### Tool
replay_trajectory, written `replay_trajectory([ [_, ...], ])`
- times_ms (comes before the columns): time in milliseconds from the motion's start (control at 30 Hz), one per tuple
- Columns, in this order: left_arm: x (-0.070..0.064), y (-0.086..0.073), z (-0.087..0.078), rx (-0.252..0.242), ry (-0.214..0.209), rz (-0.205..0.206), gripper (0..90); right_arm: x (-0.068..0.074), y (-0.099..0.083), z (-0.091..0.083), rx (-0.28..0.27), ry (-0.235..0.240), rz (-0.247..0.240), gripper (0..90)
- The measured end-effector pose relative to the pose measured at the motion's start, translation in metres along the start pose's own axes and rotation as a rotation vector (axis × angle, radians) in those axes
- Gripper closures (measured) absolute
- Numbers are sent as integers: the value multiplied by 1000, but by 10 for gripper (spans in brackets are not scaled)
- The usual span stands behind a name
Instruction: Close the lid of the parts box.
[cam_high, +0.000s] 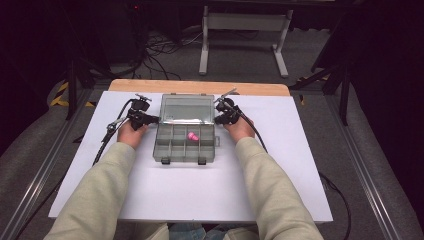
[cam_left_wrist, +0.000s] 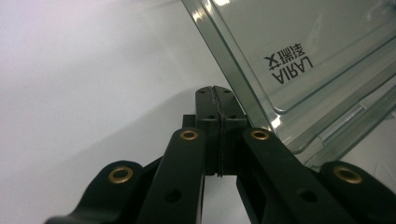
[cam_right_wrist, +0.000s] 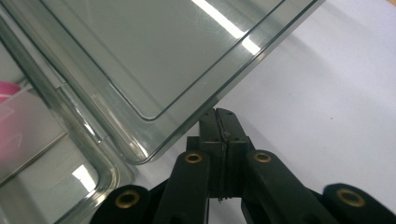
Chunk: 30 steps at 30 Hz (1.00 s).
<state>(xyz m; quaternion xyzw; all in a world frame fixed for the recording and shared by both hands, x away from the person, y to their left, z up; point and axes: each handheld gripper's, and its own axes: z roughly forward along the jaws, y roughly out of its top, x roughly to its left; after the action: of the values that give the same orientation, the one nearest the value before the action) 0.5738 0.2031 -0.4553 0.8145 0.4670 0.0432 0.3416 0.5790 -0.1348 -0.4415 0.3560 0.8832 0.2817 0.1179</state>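
A clear grey compartment box (cam_high: 184, 148) lies open mid-table, its lid (cam_high: 186, 108) raised at the far side. A small pink object (cam_high: 192, 136) sits in one of the middle compartments and shows as a pink blur (cam_right_wrist: 11, 100) in the right gripper view. My left gripper (cam_high: 151, 119) is against the lid's left edge, and my right gripper (cam_high: 217, 118) is against its right edge. In the left gripper view the jaws (cam_left_wrist: 215, 91) are pressed together beside the lid (cam_left_wrist: 303, 51), with nothing between them. In the right gripper view the jaws (cam_right_wrist: 218, 114) are likewise shut just under the lid's corner (cam_right_wrist: 154, 51).
The box rests on a white board (cam_high: 200, 195) laid over a wooden tabletop (cam_high: 200, 86). Cables trail from both grippers across the board. Beyond the table are a white metal frame (cam_high: 245, 22) and loose cables on the floor.
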Motion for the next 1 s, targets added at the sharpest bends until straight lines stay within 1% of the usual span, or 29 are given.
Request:
replay_trajectory([
  [67, -1, 0, 1, -3, 0, -9, 900, 0, 0, 1, -2, -3, -1, 900],
  [400, -1, 1, 2, -21, 18, -8, 900, -1, 1, 2, -20, -17, 8, 900],
  [533, -1, 2, 1, -38, 13, -22, 900, -1, 2, 1, -34, -25, 12, 900],
  [667, -2, 3, -2, -50, 17, -19, 900, -1, 3, -1, -50, -35, 4, 900],
  [700, -2, 3, -3, -53, 19, -12, 900, -1, 3, -2, -55, -38, 4, 900],
  [867, -3, 4, -7, -78, 33, -12, 900, 0, 5, -7, -75, -52, -5, 900],
  [900, -3, 4, -8, -79, 30, -10, 900, 0, 5, -8, -78, -53, -9, 900],
  [1000, -4, 5, -11, -92, 36, -8, 900, 1, 6, -10, -91, -56, -4, 900],
])
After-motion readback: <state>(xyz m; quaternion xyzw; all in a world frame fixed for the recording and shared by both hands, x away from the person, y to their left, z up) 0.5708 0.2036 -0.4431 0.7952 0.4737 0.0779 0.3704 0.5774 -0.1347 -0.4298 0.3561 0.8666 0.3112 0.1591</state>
